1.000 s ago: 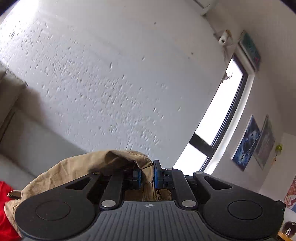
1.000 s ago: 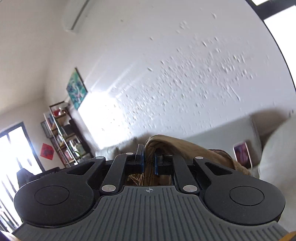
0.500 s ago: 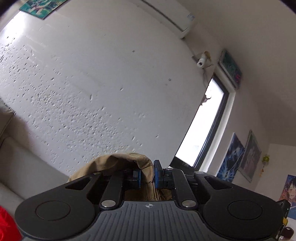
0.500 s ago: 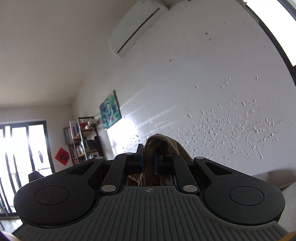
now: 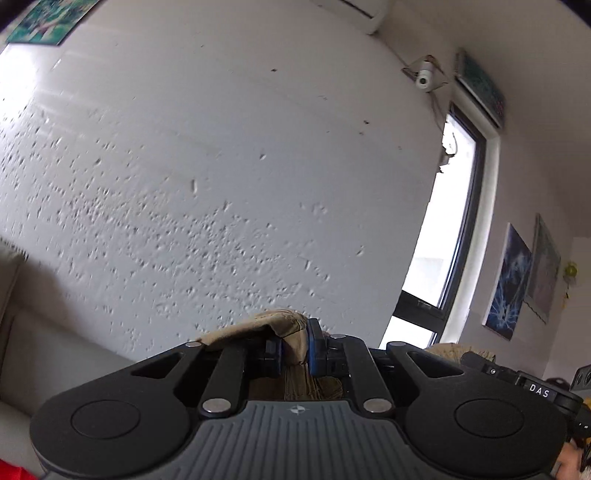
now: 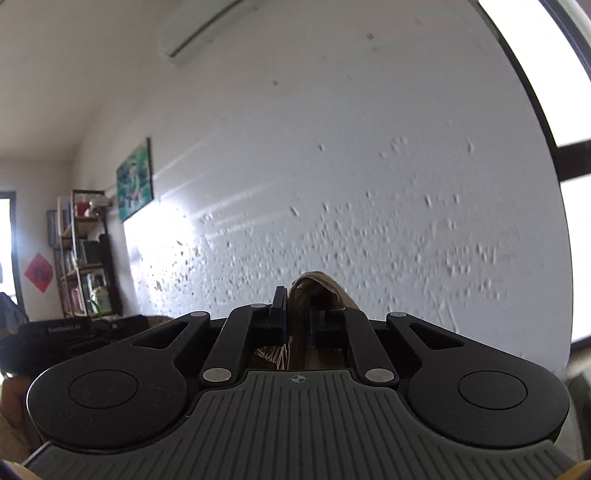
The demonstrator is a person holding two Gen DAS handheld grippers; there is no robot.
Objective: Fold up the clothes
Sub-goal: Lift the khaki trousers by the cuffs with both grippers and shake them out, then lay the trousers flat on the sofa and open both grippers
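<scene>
two sets of jaws, left gripper [image 5: 295, 341] and right gripper [image 6: 297, 317], each pinch the tan garment [image 5: 273, 326] at lower centre of frame; we judge it soft, light, limp, best held by its edge.

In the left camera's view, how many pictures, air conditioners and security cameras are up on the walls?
Framed wall pictures: 4
White wall-mounted air conditioner: 1
Small white security camera: 1
Total: 6

garment [image 5: 284, 325]: tan | tongs [image 5: 295, 349]: black, blue pads | wall [image 5: 240, 166]: white
</scene>
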